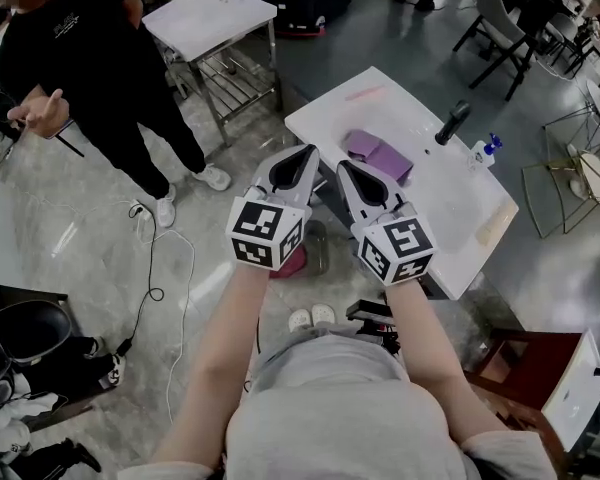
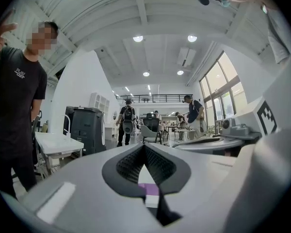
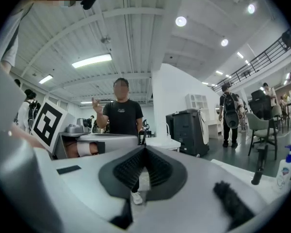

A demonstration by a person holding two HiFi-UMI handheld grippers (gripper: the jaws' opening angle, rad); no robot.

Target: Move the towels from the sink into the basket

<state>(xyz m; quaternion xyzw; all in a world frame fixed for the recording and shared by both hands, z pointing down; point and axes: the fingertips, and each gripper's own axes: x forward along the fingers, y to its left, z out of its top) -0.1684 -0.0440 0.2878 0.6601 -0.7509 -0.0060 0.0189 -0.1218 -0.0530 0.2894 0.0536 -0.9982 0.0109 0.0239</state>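
Towel (image 1: 378, 155), purple, folded, sits mid-sink (image 1: 460, 208), between near edge and faucet (image 1: 452, 121). Left gripper (image 1: 308, 152) and right gripper (image 1: 343, 166) side by side, jaws closed, empty.

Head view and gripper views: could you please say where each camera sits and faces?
Head view: on the head, steeply down at sink, purple towels; forearms, left tool, right tool show.
Left gripper view: on left tool, level across the hall; its shut jaws show.
Right gripper view: on right tool, likewise.
Both share the bystander in black.
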